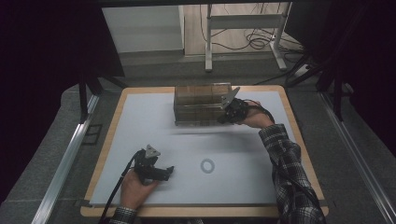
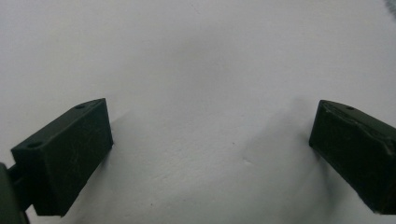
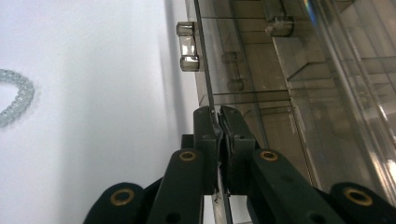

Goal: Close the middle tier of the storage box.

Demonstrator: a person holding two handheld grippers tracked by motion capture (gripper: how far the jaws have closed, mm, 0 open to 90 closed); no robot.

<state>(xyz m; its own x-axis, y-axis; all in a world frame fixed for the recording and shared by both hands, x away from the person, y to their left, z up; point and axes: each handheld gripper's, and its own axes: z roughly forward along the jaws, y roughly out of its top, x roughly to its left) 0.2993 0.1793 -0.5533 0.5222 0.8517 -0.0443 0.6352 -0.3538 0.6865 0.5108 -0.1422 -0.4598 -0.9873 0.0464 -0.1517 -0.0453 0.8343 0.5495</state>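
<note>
1. At near left, one left gripper [image 1: 169, 170], black plastic with a grey three-cornered plate, rests on the matte white table mat [image 1: 140, 126] in a hand [image 1: 135, 189]; its two blocky jaws stand wide apart with nothing but bare mat between them.
2. Right of it, near the middle, lies a single small ring-shaped bracelet of clear beads [image 1: 208, 165], well apart from both grippers.
3. At far centre stands one smoky transparent plastic drawer box [image 1: 198, 103], rectangular, with glossy walls, inner partitions and a stubby clear cylindrical handle [image 3: 188, 46] on a front panel.
4. At far right, one right gripper [image 1: 225, 113], held by a hand in a plaid sleeve [image 1: 289, 168], has its two jaws pinched closed on the thin edge of the box's front panel.
</note>
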